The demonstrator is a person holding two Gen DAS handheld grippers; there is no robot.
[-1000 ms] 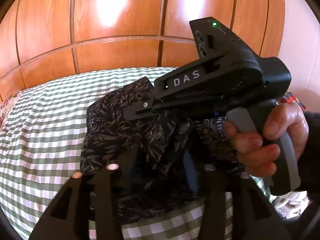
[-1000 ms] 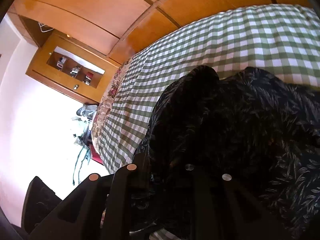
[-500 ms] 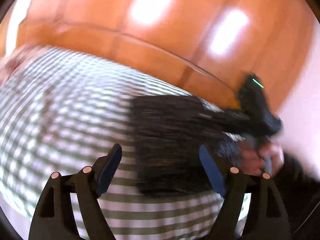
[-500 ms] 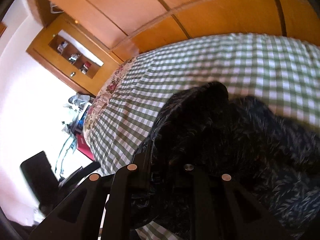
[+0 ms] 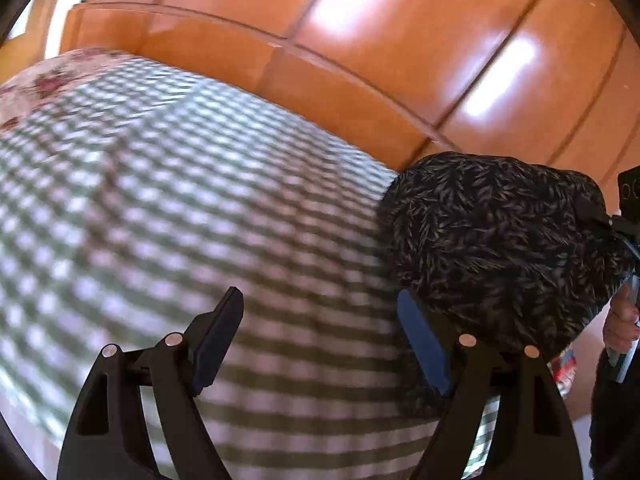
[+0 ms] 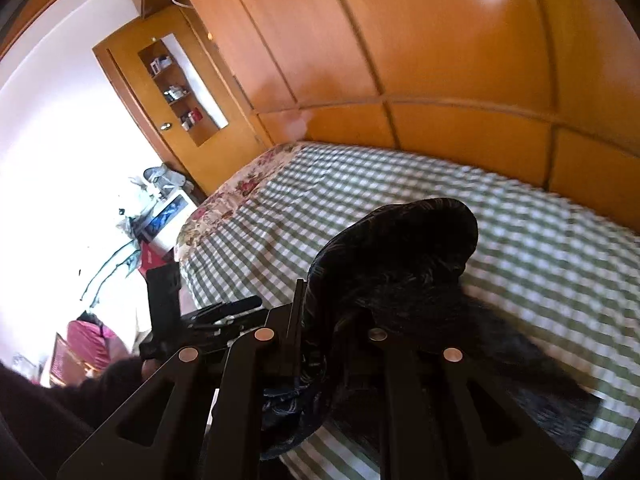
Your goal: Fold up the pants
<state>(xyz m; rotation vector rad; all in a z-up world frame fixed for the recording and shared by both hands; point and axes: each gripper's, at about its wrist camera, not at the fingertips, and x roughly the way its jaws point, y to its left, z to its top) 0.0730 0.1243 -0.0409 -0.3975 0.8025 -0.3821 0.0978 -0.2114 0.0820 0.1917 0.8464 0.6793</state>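
In the left wrist view, the left gripper [image 5: 320,334] hung spread wide and empty over the checked bed [image 5: 168,216], the dark leaf-print pants [image 5: 500,256] bunched to its right. In the right wrist view, the right gripper [image 6: 332,320] pinched the pants [image 6: 400,264] above the bed [image 6: 540,248].

Dark navy-black fabric pants with a pale leaf print [image 5: 496,248] fill the right of the frame over a green-and-white checked bedcover [image 5: 200,208], with glossy orange wooden panelling [image 5: 360,40] above.
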